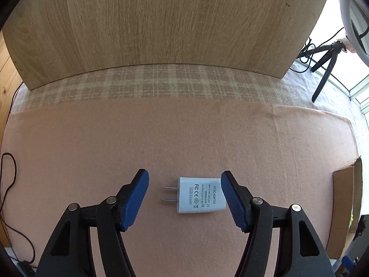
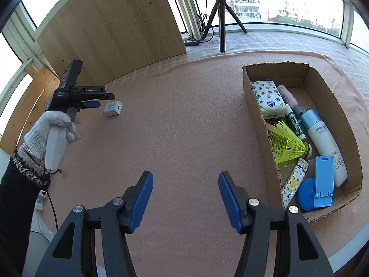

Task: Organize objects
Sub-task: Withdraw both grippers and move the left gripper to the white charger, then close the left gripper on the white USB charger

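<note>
Lying flat on the pink counter (image 1: 184,138), the adapter (image 1: 200,195) sits between the left gripper's (image 1: 184,196) wide fingers, untouched by the pads. Right gripper (image 2: 185,198) hangs part open, holding nothing, beside the filled box (image 2: 253,97).

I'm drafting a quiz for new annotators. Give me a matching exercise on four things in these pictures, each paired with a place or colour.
Things:
1. white adapter
2. shuttlecock
3. phone stand
4. tripod

Descriptions:
A. light blue, in the cardboard box
B. black, standing by the window
C. on the pink cloth, between the left hand-held gripper's open jaws
D. yellow-green, in the box

Pairs: 1-C, 2-D, 3-A, 4-B
</note>
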Tool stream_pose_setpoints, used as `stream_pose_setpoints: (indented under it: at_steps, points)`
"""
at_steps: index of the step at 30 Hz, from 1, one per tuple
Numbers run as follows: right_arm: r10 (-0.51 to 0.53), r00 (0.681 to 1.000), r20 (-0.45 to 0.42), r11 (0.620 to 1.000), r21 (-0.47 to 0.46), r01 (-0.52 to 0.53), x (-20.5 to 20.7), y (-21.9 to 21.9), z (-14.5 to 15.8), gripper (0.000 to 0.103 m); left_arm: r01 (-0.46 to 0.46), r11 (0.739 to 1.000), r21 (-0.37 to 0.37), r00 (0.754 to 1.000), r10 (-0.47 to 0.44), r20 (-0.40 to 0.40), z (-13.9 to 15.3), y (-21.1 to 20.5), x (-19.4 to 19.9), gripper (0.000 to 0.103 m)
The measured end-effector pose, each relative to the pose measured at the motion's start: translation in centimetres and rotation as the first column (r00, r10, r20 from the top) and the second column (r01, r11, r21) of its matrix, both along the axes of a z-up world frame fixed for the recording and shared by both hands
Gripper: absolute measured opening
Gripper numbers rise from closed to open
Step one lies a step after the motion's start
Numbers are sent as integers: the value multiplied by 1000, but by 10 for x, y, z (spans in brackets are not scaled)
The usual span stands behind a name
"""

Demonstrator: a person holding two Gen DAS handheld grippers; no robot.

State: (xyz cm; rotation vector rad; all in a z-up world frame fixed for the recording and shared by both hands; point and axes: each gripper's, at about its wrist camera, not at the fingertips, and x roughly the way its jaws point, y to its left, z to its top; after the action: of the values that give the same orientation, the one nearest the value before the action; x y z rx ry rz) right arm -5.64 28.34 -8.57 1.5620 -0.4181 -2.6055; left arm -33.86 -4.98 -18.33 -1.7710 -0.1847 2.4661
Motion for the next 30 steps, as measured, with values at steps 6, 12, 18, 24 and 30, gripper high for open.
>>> stream_pose_setpoints:
  at_steps: [6, 12, 18, 24, 30]
  points:
    - [-6, 1000, 6, 1000, 9, 6, -2, 0, 0, 55, 12, 998, 58, 1000, -12, 9, -6, 6, 5, 60]
    - [-3, 1000, 11, 1000, 10, 3, -5, -1, 1, 55, 75, 992, 104, 997, -75, -2, -7, 28, 11, 51]
    - [-9, 1000, 20, 1000, -10, 10, -7, 2, -1, 55, 252, 964, 85, 968, -250, -32, -5, 76, 36, 51]
    - [-16, 1000, 18, 1000, -25, 16, -10, 8, -2, 55, 445, 891, 96, 896, -442, -46, -2, 136, 82, 52]
    - [-8, 1000, 30, 997, -72, 11, -18, 20, -6, 55, 569, 815, 112, 822, -567, -51, -3, 179, 138, 52]
